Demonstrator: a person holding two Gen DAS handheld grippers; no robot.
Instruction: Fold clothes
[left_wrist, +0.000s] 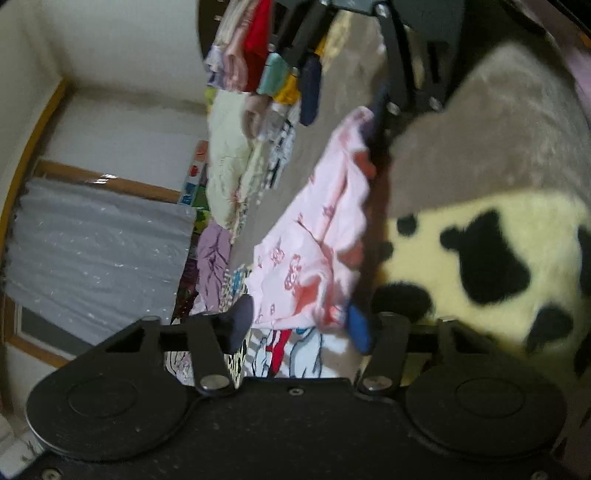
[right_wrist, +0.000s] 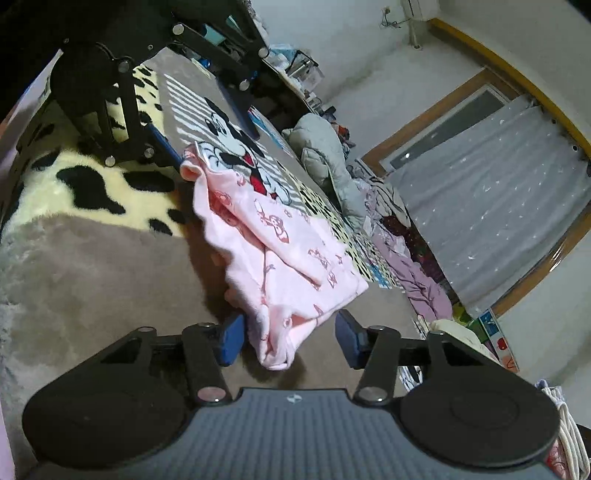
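Pink garment (left_wrist: 317, 236) hangs between both grippers above the grey blanket (left_wrist: 480, 140); in the left wrist view the left gripper (left_wrist: 299, 325) stands spread, the hem just against its right finger. Right wrist view: the right gripper (right_wrist: 290, 338) is likewise spread, the garment's lower corner drooping between its fingers, beside the left one.

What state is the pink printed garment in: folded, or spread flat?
Partly folded: the pink printed garment has a sleeve lying across its body, and its edges bunch and droop rather than lying flat.
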